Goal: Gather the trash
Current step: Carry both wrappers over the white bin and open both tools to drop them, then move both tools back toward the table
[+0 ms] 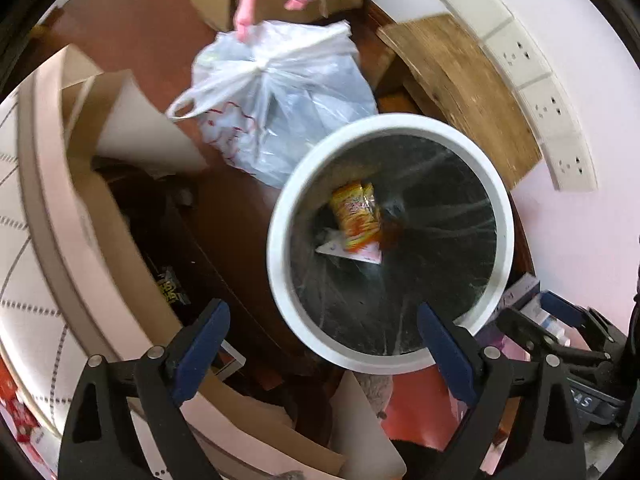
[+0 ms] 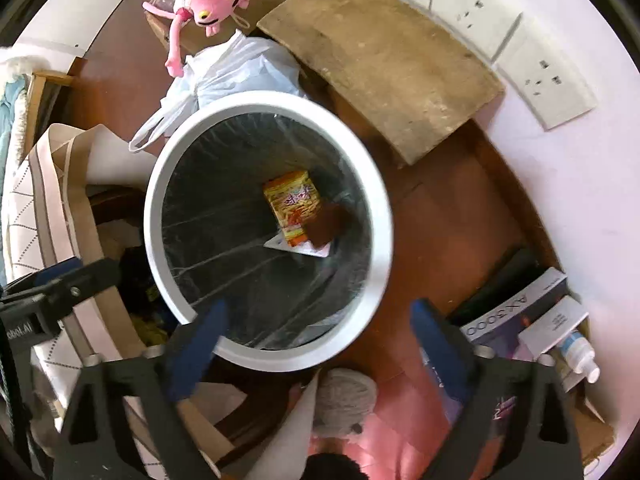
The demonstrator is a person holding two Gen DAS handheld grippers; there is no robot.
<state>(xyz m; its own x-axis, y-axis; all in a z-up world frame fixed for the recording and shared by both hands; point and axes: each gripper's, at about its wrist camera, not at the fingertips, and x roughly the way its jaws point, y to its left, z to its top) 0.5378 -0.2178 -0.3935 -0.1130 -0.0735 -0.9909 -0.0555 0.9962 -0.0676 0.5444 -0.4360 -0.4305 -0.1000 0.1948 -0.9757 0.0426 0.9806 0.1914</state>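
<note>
Bin (image 1: 276,248): round, white rim, black glossy liner, standing on the brown floor (image 1: 132,20).
Trash: orange-yellow snack wrapper (image 1: 356,216) lying at the bin's bottom, on a white paper scrap; a dark brown piece beside it.
Left gripper (image 1: 322,354): blue-padded fingers apart, empty, over the bin's near rim.
Right gripper (image 2: 316,350): fingers apart, empty, likewise.
Bag (image 1: 276,100): tied, translucent white plastic, crinkled, touching the bin.
Right view only: eye-drop bottle (image 2: 580,354), boxes.

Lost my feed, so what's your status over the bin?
Left gripper open, empty. Right gripper open, empty. Orange wrapper in white bin. Nothing blocking the opening.
</note>
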